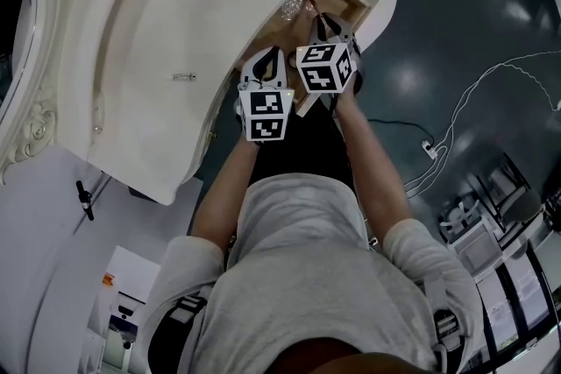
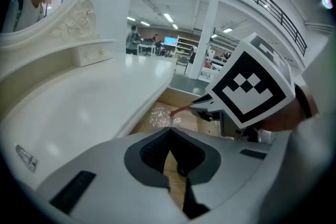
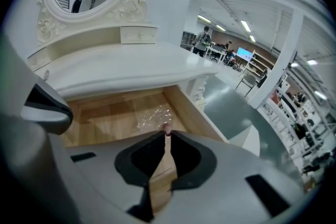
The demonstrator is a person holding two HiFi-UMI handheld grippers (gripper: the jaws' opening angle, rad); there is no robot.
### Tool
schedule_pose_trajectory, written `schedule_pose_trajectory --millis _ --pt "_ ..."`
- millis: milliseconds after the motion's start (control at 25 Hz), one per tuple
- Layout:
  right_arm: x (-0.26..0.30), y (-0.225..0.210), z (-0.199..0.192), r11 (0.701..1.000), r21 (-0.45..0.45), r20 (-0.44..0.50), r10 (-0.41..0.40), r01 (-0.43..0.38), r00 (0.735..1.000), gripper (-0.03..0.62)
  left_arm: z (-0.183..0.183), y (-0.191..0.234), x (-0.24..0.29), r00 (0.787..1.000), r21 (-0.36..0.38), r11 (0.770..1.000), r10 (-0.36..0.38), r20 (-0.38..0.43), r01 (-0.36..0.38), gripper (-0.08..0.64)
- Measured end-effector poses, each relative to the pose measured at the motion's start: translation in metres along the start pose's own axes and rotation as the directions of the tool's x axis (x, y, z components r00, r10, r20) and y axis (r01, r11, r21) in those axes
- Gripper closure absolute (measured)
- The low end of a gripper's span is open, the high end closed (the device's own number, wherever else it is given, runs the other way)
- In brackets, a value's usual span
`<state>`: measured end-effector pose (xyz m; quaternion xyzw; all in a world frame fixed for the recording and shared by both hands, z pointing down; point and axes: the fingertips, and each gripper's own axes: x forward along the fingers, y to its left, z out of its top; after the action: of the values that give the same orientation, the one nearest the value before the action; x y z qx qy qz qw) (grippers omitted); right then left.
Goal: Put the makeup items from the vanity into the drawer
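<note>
Shut tip to tip on nothing at the left gripper [image 2: 169, 132]; hangs beside the front edge of the vanity top [image 2: 105, 92], over the near part of the open drawer [image 3: 94, 113]. Off to the left of those jaws and well apart from them, flat on the vanity top: a small clear item [image 1: 184, 77] (too small to name); nearer the left gripper than the right.

Clamped at the right gripper [image 3: 167, 136] on a thin pink stick [image 2: 184, 108]; grips it lengthwise, long axis in line with the jaws, only a short tip showing past them. Points forward, away from the person and into the drawer, toward a crinkled clear wrapper [image 3: 152, 117] on the wooden floor; tip just beside the wrapper's near edge, contact impossible to tell.

Reads as the release step: parting the right jaws here should probably drop the stick inside the drawer rather than on its rim; after that, likely a leftward reach with the left gripper for the small clear item.
</note>
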<state>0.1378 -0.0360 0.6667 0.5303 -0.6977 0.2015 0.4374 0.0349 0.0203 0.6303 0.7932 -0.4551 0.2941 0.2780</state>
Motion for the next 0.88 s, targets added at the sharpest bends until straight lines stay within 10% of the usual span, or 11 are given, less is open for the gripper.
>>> schedule_pose_trajectory --millis 880 --pt "-0.057 -0.015 0.006 0.996 0.079 0.103 0.032 -0.041 0.994 0.565 0.027 -0.021 -0.031 0.999 0.011 1.000 0.024 0.039 -0.025 0.554"
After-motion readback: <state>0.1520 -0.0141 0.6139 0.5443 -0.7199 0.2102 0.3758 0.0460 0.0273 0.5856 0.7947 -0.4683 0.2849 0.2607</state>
